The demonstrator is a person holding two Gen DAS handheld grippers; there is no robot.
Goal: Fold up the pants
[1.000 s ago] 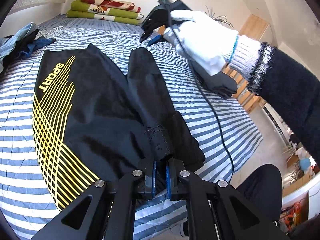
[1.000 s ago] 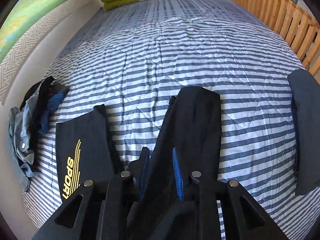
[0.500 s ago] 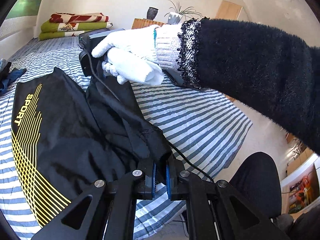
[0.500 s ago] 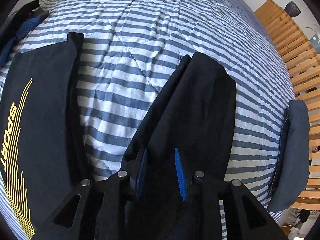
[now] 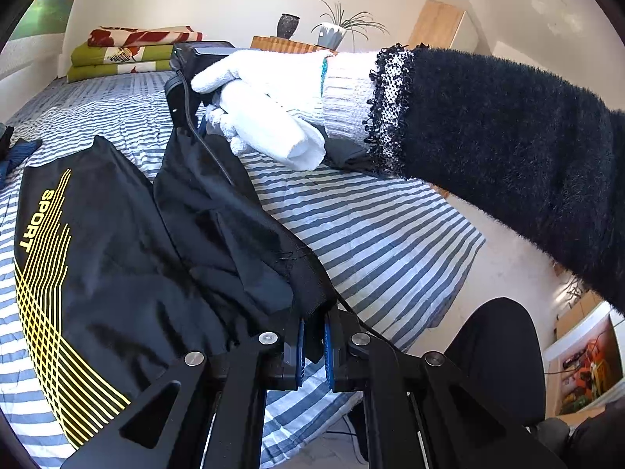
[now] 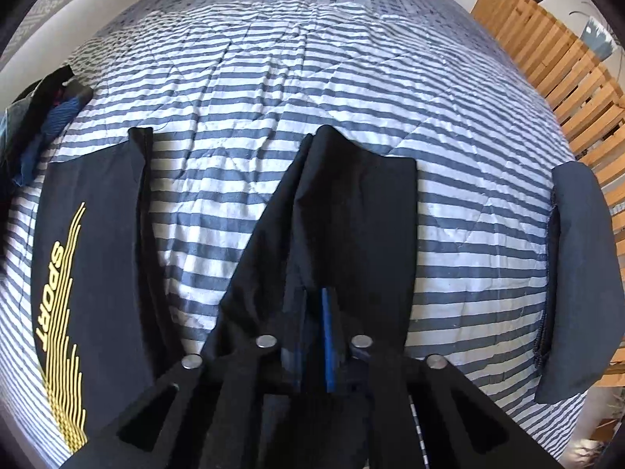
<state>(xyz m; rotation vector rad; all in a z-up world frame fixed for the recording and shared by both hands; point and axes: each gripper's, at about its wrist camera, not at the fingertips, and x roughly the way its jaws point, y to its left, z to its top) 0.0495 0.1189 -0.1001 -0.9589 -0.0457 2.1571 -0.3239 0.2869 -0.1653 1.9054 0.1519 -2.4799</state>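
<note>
Black sport pants (image 5: 129, 242) with yellow stripes and the word SPORT lie on a blue-and-white striped bed (image 5: 375, 234). My left gripper (image 5: 312, 346) is shut on the waistband corner at the near edge. A white-gloved hand (image 5: 269, 105) holds the right gripper further up the right leg. In the right wrist view my right gripper (image 6: 314, 336) is shut on the right leg (image 6: 351, 211), which is lifted off the bed. The left leg (image 6: 86, 242) with the print lies flat at the left.
Folded green and red blankets (image 5: 125, 54) sit at the head of the bed. A heap of clothes (image 6: 35, 117) lies at the left edge. A dark folded garment (image 6: 578, 273) rests at the right edge by a wooden slatted rail (image 6: 554, 62). A black chair (image 5: 504, 351) stands beside the bed.
The right gripper has closed on the right leg and lifted it, drawing it toward the left leg. The gloved hand and sleeve have swung across the left wrist view.
</note>
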